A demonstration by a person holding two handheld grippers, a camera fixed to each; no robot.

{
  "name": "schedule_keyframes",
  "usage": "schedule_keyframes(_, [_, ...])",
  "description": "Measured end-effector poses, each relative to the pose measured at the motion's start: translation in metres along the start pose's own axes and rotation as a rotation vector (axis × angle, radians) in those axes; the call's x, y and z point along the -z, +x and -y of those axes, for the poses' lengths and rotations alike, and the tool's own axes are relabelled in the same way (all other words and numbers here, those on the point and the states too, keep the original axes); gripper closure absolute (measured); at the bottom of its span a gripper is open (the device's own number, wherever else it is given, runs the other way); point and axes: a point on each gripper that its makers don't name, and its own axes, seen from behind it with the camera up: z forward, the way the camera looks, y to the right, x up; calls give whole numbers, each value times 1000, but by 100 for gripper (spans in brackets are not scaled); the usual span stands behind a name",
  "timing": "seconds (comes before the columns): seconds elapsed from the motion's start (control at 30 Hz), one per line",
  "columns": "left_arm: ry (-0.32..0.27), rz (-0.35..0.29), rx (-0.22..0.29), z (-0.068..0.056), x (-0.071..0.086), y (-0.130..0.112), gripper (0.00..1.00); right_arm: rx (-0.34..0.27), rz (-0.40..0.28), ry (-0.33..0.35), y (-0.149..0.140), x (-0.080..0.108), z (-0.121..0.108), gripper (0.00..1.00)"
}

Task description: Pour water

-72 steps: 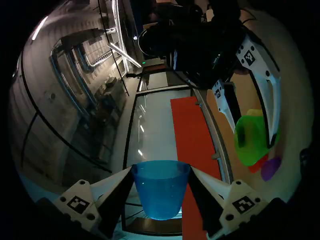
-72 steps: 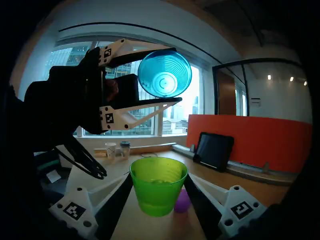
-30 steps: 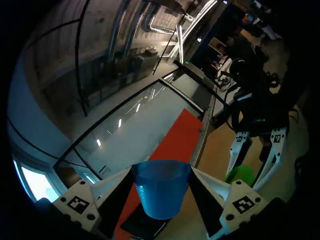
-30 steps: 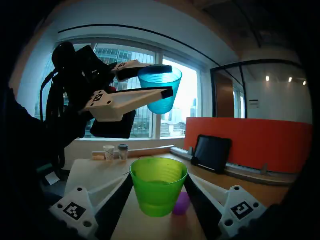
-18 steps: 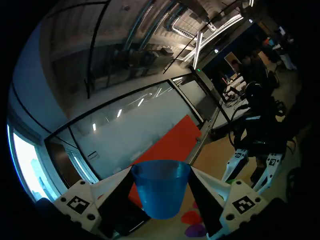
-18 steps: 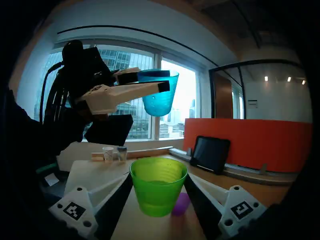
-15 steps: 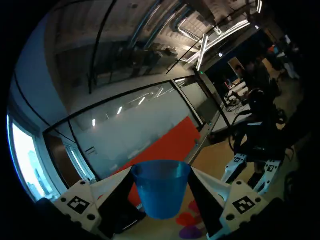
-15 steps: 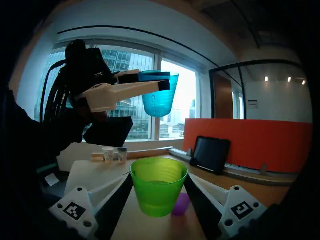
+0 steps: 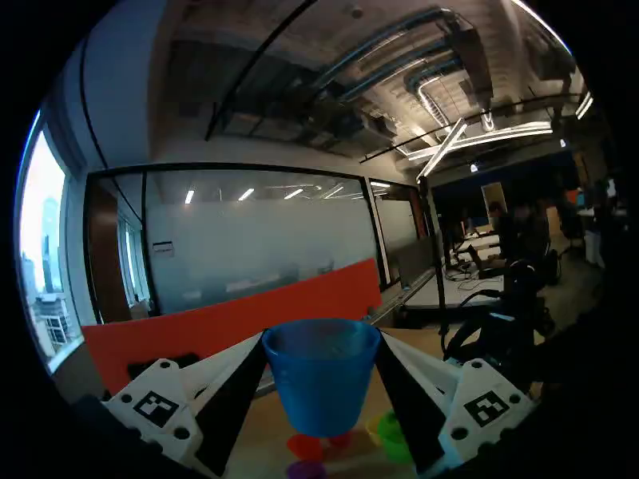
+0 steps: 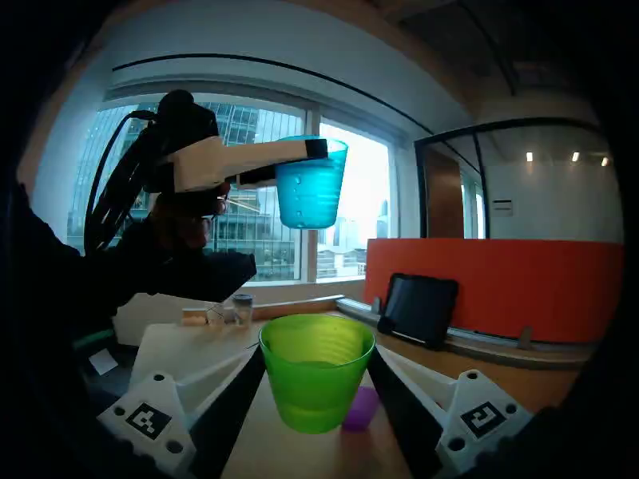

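While riding high over the table point(image 10: 192, 347), grips firm: left gripper point(image 9: 319, 345) narrowed to cup width, both fingers pressed on the blue cup point(image 9: 321, 391). Upright, mouth up, droplets on its wall in the right gripper view, hanging up and to the left of the green cup point(image 10: 317, 375), well apart from it.

Down low now: right gripper point(image 10: 317, 351) likewise closed to cup width, fingers tight on either side of the green cup, held level. Close to the tabletop; resting or lifted, can't tell. Looks like a little liquid low inside, hard to call.

Just right of the green cup's base, touching or nearly so, a purple cup point(image 10: 361, 409). Farther right, a dark tablet point(image 10: 417, 307) propped upright before an orange divider point(image 10: 511, 279). On the far side by the window point(image 10: 240, 231), a small lidded cup point(image 10: 242, 307) on the table.

From the left gripper view, past the blue rim: same orange divider, glass wall behind, strip lights point(image 9: 447, 148) overhead, desks far right.
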Motion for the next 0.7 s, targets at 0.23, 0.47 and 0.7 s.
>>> schedule_keyframes(0.23, [-22,-2,177,1,2,2,11,4,-1,1,2,0,4,10])
schedule_keyframes(0.47, [-19,17,222,9,4,-4,11,5,2,4,1,0,6,10])
schedule_keyframes(0.7, [-15,69,170,9,8,-20,11,-1,14,5,-2,-2,7,10])
